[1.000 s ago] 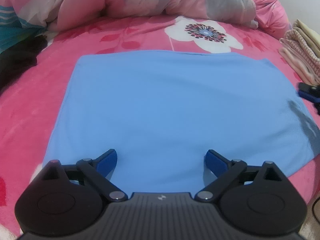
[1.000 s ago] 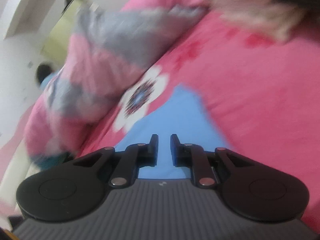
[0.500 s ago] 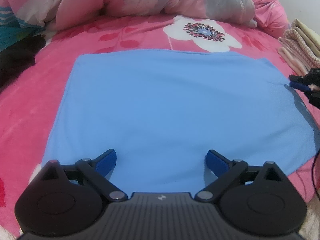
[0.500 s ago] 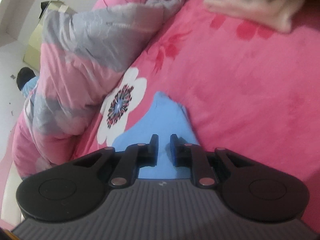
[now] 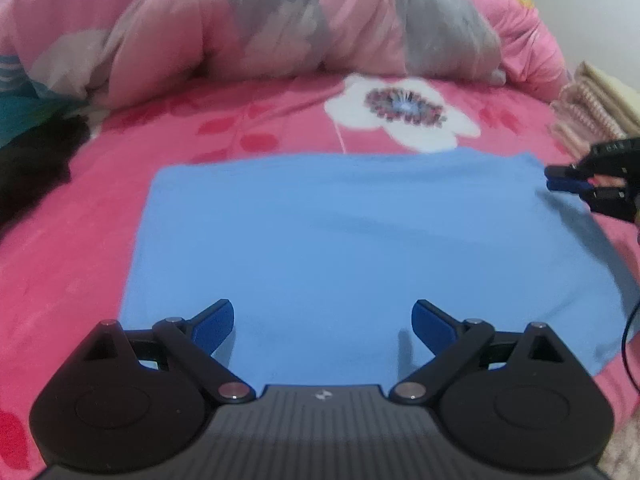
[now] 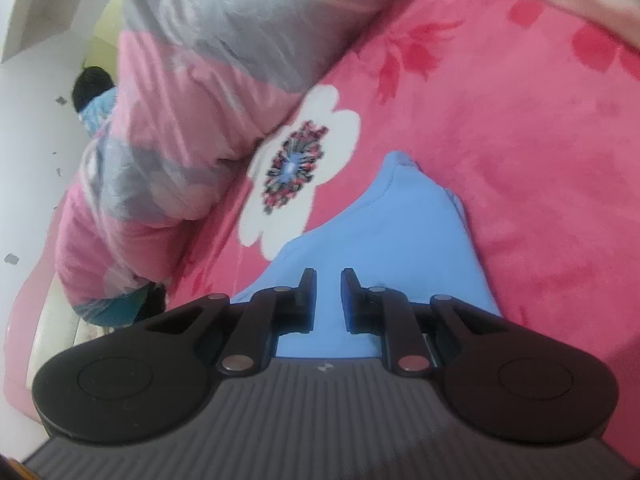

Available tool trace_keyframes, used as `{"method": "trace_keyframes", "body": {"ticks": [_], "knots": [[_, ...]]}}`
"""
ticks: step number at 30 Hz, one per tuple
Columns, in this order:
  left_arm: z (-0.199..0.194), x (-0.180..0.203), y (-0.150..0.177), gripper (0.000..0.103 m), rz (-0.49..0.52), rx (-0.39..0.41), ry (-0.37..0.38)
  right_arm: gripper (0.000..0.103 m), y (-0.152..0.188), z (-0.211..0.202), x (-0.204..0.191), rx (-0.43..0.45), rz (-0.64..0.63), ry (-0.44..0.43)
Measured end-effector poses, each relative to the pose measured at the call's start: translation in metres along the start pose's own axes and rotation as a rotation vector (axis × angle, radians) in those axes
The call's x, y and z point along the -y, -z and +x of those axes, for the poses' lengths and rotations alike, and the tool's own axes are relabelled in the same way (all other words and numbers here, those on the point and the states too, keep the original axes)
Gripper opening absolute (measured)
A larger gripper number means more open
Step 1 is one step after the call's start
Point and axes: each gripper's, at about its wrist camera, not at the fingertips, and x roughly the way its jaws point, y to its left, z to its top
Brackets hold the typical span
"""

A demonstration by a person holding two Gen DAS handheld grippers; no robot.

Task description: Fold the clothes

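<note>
We see no bins or baskets here, only a bed (image 5: 280, 128) covered in a pink flowered blanket, and on it lies the blue garment (image 5: 340, 240), spread flat as a rough rectangle. A bunched pink and grey quilt (image 5: 280, 20) sits behind it, and a stack of folded cloths (image 5: 592, 116) lies at the right edge. Our left hand-held gripper (image 5: 322, 320) hovers over the garment's near edge with its jaws wide apart and nothing between them. Our right hand-held gripper (image 6: 328, 300) has its jaws drawn narrow, a slim gap left between them, and the blue fabric shows through that gap; we cannot tell whether the pads are pinching it. In the left wrist view this gripper sits at the garment's far right corner. Compared with a second ago, the right gripper has travelled up along the garment's right edge to that corner, its jaw gap unchanged, while the left has hardly shifted.
</note>
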Motion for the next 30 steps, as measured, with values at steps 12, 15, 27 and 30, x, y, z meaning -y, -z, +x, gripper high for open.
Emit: {"method": "trace_keyframes", "body": {"ticks": [12, 15, 27, 30], "knots": [[0.01, -0.01, 0.011, 0.098, 0.001, -0.006, 0.026, 0.013, -0.06, 0.027, 0.03, 0.118, 0.077, 0.045], [0.011, -0.011, 0.012, 0.099, 0.007, -0.003, 0.032, 0.013, -0.047, 0.022, 0.004, 0.06, -0.006, -0.024], [0.006, -0.017, 0.015, 0.099, -0.017, 0.009, 0.055, 0.016, -0.057, 0.083, -0.018, 0.027, -0.021, 0.126], [0.006, -0.018, 0.018, 0.099, -0.021, 0.021, 0.064, 0.016, -0.044, 0.075, -0.042, -0.015, -0.067, 0.002]]}}
